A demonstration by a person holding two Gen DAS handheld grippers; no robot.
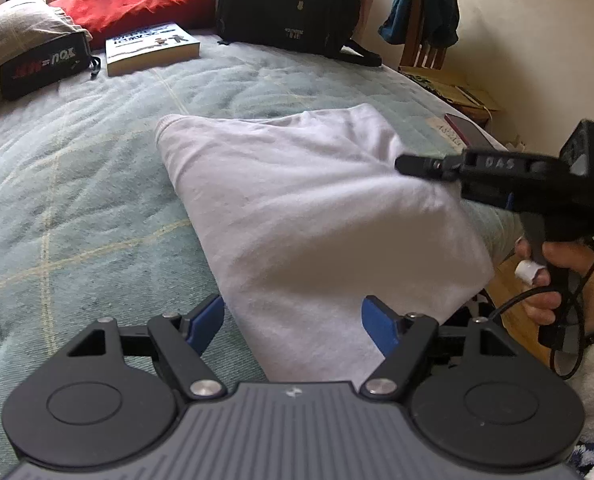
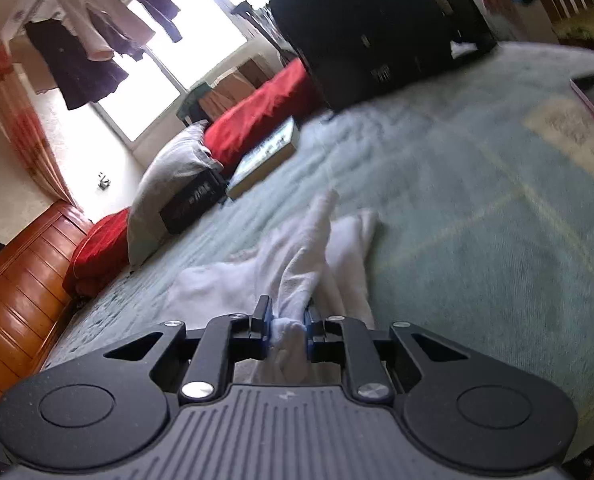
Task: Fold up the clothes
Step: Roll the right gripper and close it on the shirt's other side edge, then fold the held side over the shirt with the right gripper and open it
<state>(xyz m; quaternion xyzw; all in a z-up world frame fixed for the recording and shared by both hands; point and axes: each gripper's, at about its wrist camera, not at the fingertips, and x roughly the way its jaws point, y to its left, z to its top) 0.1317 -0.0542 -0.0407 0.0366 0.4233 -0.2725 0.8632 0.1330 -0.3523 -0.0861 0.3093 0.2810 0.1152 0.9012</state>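
White cloth, a soft folded garment (image 1: 297, 216), lies on a pale green bedspread (image 1: 77, 184) crossed by thin yellowish lines, reaching from the near edge of the bed toward its middle. In the left wrist view the left gripper (image 1: 293, 312) hangs over the garment's near end with its blue-padded jaws spread wide; the cloth passes between them, and the pads do not press on it. To the right in that view the right gripper (image 1: 407, 165) comes in from the side, held by a hand (image 1: 557, 280) wrapped around its handle with a cable trailing below, and its dark tips meet the garment's right edge. The right wrist view shows that grip close up: the right gripper's jaws are clenched on a bunched ridge of the white fabric (image 2: 289, 332), which is squeezed between the blue pads and runs away from them in rumpled folds across the bedspread. That view is tilted and somewhat blurred. At the far side of the bed sit a black backpack (image 1: 289, 4), a paperback book (image 1: 153, 48) lying flat, a black pouch with lettering (image 1: 43, 68), a grey pillow (image 1: 13, 28) and a red cushion (image 1: 137, 4). A wooden chair (image 1: 423, 40) with dark clothing draped over it stands by the wall past the bed's right edge, and clothes hang (image 2: 97, 40) before a bright window.
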